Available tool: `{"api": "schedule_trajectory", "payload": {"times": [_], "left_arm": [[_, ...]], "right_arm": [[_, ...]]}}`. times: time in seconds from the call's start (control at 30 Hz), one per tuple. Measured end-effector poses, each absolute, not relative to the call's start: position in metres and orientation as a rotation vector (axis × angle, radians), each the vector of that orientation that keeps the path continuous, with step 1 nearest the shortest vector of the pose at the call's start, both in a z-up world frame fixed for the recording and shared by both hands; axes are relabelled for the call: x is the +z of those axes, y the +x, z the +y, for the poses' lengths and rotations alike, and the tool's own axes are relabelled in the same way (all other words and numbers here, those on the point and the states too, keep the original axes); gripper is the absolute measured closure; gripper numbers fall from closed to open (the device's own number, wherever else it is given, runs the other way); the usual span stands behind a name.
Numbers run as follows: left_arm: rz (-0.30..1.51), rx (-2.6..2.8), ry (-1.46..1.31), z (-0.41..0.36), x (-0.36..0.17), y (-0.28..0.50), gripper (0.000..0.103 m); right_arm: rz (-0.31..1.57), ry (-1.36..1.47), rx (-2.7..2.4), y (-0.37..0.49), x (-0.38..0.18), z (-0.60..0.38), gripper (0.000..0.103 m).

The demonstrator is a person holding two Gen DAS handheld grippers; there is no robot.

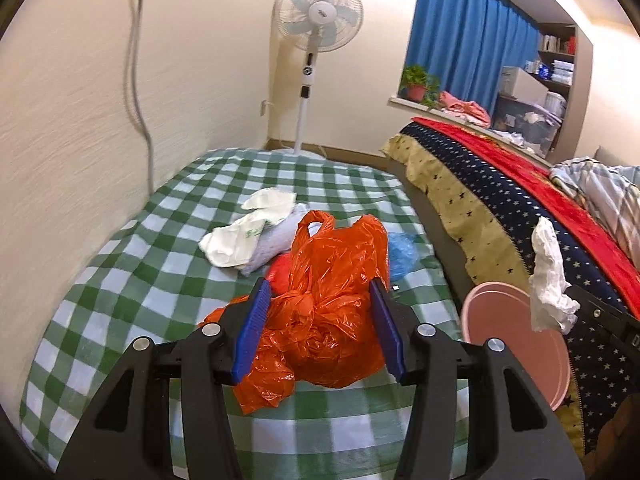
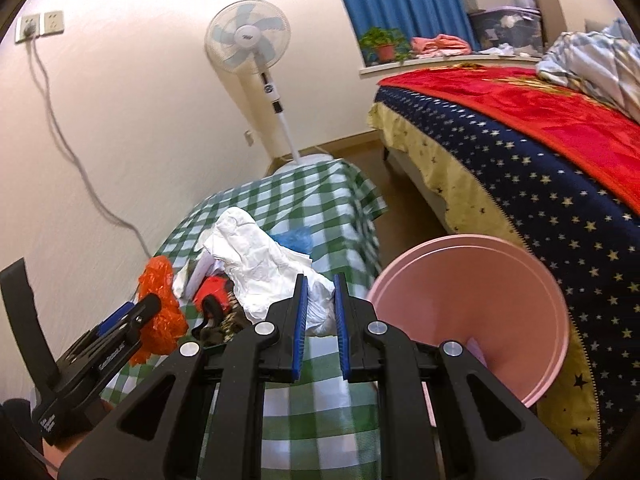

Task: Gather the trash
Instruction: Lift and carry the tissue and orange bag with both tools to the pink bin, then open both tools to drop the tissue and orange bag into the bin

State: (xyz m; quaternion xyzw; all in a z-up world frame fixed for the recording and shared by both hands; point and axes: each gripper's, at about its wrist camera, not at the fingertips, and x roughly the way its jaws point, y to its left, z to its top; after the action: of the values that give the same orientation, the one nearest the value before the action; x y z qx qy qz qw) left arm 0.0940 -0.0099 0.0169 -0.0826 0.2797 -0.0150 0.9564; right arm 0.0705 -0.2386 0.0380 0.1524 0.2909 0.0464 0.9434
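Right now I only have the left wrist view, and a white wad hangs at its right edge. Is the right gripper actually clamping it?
Observer: Yes. The right gripper has both blue pads pinched on the white wad.
Operator: Anything in the pink bin?
Observer: It looks mostly bare inside. A pale scrap shows low down, half hidden by the gripper.
Operator: Where does the wall cable end?
Observer: At a plug in a wall socket.
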Motion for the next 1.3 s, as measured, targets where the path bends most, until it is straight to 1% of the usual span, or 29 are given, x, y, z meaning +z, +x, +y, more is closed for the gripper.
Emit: {"api": "schedule_trajectory", "payload": {"times": [0.6, 0.97, 1.03, 1.1, 1.13, 1.17, 1.2, 1.3], "left_arm": [[0.523, -0.384, -0.099, -0.125, 0.015, 0.110, 0.053], [0.572, -0.484, -0.145, -0.161, -0.005, 0.122, 0.052], [0.581, -0.502, -0.165, -0.163, -0.008, 0.123, 0.051], [0.593, -0.532, -0.198, -0.165, -0.011, 0.124, 0.043], [0.602, -0.545, -0.216, -0.165, -0.012, 0.126, 0.041], [0.608, -0.549, -0.224, -0.165, -0.013, 0.126, 0.034], [0.610, -0.537, -0.215, -0.165, -0.014, 0.126, 0.032], [0.610, -0.524, -0.206, -0.161, -0.014, 0.126, 0.032]], "right_arm": [[0.560, 0.396, -0.202, 0.059, 0.039, -0.331, 0.089], [0.575, 0.411, -0.290, 0.053, 0.031, -0.356, 0.089], [0.574, 0.409, -0.299, 0.053, 0.031, -0.357, 0.086], [0.578, 0.412, -0.320, 0.052, 0.030, -0.359, 0.077], [0.578, 0.422, -0.324, 0.052, 0.029, -0.361, 0.066], [0.577, 0.428, -0.327, 0.051, 0.028, -0.362, 0.062], [0.577, 0.428, -0.331, 0.051, 0.028, -0.362, 0.061], [0.575, 0.427, -0.328, 0.051, 0.028, -0.360, 0.059]]}}
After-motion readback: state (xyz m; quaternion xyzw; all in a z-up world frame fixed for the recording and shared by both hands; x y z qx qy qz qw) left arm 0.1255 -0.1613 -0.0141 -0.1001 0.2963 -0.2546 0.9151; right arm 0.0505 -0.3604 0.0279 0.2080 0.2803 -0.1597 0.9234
